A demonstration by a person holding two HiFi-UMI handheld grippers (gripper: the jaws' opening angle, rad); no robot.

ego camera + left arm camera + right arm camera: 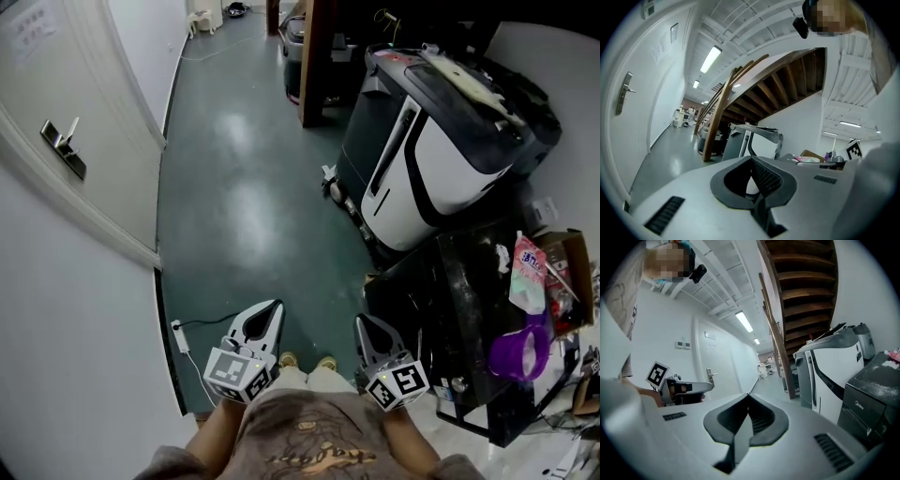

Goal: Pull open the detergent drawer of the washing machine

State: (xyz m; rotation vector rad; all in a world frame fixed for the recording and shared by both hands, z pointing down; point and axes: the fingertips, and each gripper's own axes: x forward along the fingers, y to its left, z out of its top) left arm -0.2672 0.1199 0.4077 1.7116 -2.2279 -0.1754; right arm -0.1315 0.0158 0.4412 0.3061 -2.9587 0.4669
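Over the floor (244, 187), our left tool (277, 307) and right tool (361, 322) are shut, empty. Swinging right, we could knock the pouch (528, 272) off the dark appliance (450, 281).

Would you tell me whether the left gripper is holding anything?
No, the left gripper has its jaws together with nothing between them.

floor (244, 206): glossy (mirrors lights) | staircase (787, 89): wood | door handle (64, 142): metal

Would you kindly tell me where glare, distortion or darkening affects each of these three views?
Head view: pale glare patches lie on the green floor. Left gripper view: fisheye bows the door, and the ceiling lamp blows out white. Right gripper view: same fisheye, black corners, another overexposed strip lamp.
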